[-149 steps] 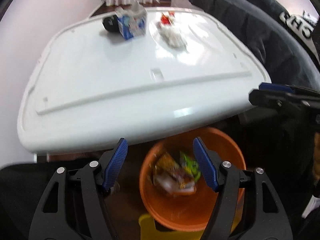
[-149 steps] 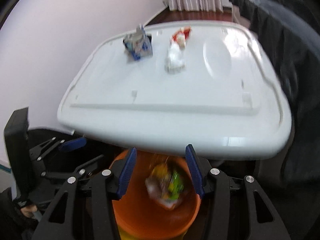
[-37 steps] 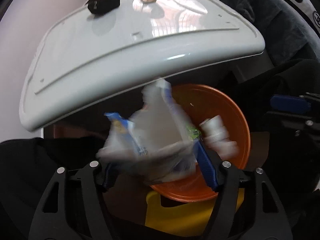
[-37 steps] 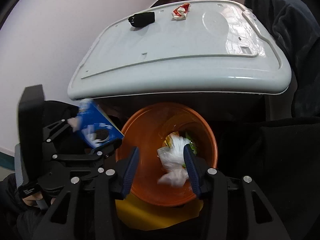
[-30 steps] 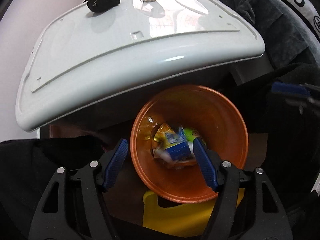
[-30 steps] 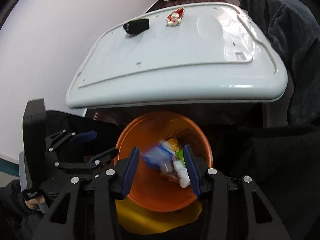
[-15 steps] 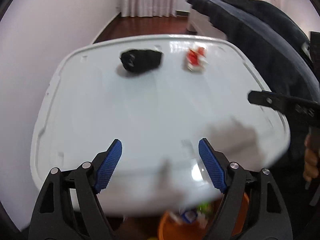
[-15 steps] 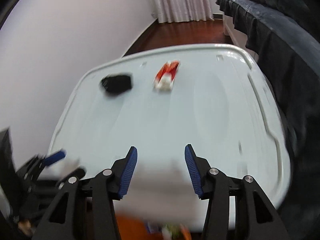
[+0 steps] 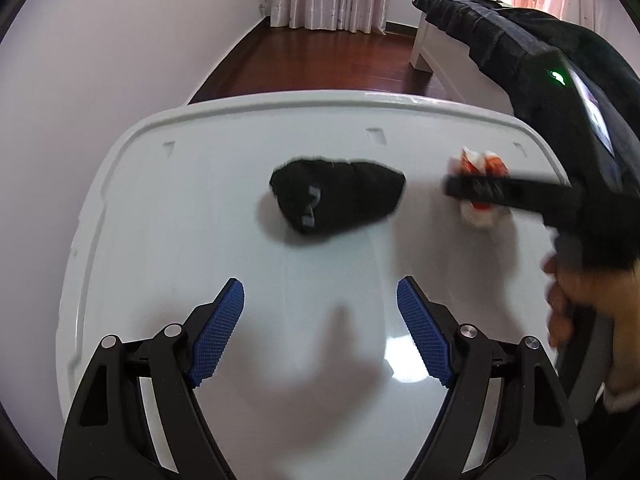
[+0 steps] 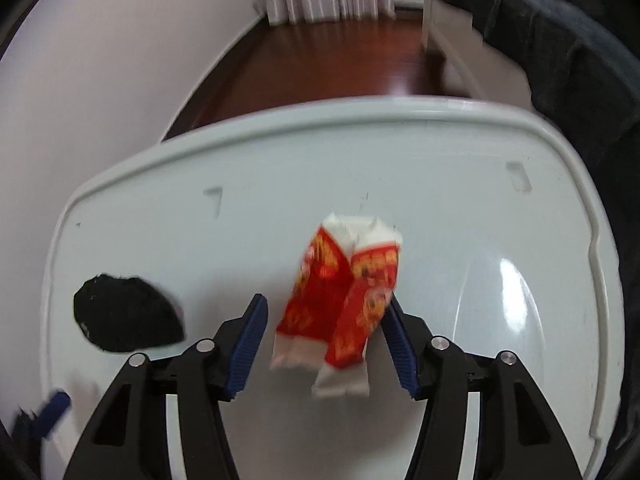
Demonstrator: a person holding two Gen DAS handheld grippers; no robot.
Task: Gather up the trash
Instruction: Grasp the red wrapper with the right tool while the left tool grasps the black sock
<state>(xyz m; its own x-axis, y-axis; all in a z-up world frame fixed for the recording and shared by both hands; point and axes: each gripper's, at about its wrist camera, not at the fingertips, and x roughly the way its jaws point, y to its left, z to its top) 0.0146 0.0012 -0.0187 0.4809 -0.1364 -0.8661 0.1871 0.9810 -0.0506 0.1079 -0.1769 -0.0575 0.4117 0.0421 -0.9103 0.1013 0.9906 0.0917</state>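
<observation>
Right wrist: jaws closing around red wrapper (image 10: pixel 344 300) — blurred.

Each view looks forward and steeply down along its own gripper's blue-padded fingers onto the white table (image 9: pixel 168 240), from close above its near edge. The left wrist view faces the black bundle (image 9: pixel 338 200), with the right gripper (image 9: pixel 476 192) crossing its right side. The right wrist view sits nearer, right over the red wrapper (image 10: pixel 344 296); both views share the table, bundle and wrapper.
</observation>
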